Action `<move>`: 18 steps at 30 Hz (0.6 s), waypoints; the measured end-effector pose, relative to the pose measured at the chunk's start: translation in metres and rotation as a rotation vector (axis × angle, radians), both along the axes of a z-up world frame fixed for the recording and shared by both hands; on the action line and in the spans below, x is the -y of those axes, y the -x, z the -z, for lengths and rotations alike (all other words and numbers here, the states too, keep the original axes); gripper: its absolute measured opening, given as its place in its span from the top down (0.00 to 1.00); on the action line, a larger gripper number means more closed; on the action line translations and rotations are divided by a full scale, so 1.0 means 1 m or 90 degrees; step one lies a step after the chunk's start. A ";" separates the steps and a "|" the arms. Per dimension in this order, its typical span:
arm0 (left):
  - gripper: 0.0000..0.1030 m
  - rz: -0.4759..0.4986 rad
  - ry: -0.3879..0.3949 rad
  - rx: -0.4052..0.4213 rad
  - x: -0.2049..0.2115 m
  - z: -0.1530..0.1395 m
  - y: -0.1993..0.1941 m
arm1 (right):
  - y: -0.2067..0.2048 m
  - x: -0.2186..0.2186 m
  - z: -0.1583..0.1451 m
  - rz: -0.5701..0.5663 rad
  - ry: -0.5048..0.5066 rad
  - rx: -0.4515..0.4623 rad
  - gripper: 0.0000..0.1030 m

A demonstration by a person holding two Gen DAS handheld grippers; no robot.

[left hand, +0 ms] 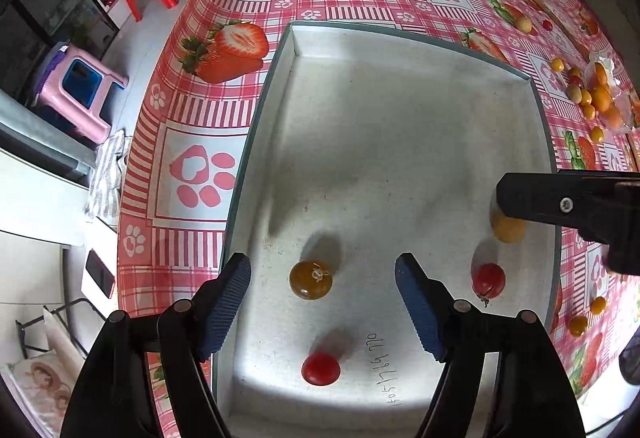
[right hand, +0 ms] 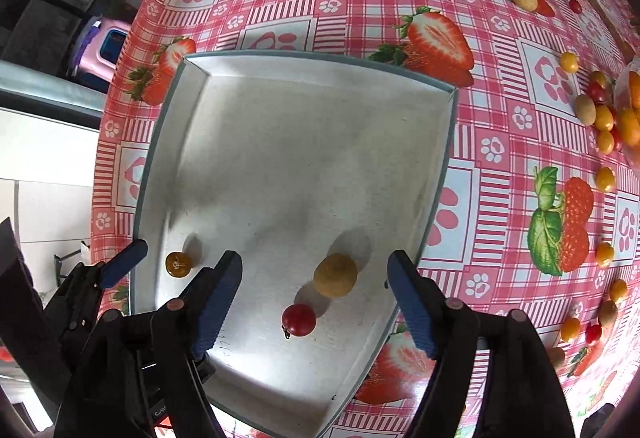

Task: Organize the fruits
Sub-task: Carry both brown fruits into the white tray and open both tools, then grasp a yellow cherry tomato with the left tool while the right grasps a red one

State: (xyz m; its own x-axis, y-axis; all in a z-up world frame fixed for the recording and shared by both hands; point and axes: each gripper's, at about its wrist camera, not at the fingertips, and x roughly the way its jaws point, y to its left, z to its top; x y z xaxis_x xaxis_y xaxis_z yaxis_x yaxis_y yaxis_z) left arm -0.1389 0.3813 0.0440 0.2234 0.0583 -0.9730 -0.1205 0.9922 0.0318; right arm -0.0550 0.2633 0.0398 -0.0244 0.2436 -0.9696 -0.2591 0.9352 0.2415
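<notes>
A shallow white tray (left hand: 400,118) lies on the strawberry tablecloth; it also shows in the right wrist view (right hand: 300,142). In it lie a brownish-orange tomato (left hand: 311,280), a red tomato (left hand: 321,369), a second red tomato (left hand: 488,280) and a yellow fruit (left hand: 508,228). My left gripper (left hand: 323,308) is open above the tray, its jaws either side of the brownish-orange tomato. My right gripper (right hand: 314,292) is open and empty above the yellow fruit (right hand: 335,275) and red tomato (right hand: 299,319). The brownish-orange tomato (right hand: 178,264) lies to their left.
Several loose yellow, orange and red small fruits (left hand: 588,94) and a clear bag lie on the cloth right of the tray; they also show in the right wrist view (right hand: 604,118). The table edge runs along the left, with stools (left hand: 86,90) on the floor below.
</notes>
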 end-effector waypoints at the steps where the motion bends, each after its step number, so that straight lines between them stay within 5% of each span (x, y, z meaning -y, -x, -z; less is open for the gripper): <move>1: 0.26 0.006 -0.001 0.001 0.002 -0.002 0.001 | 0.000 0.004 -0.006 0.006 -0.002 0.007 0.23; 6: 0.26 0.032 -0.006 0.015 0.017 -0.018 0.004 | 0.013 0.039 -0.028 0.052 -0.001 0.028 0.22; 18: 0.26 0.022 -0.020 0.035 0.117 -0.056 0.031 | 0.068 0.213 -0.035 0.142 0.034 0.015 0.22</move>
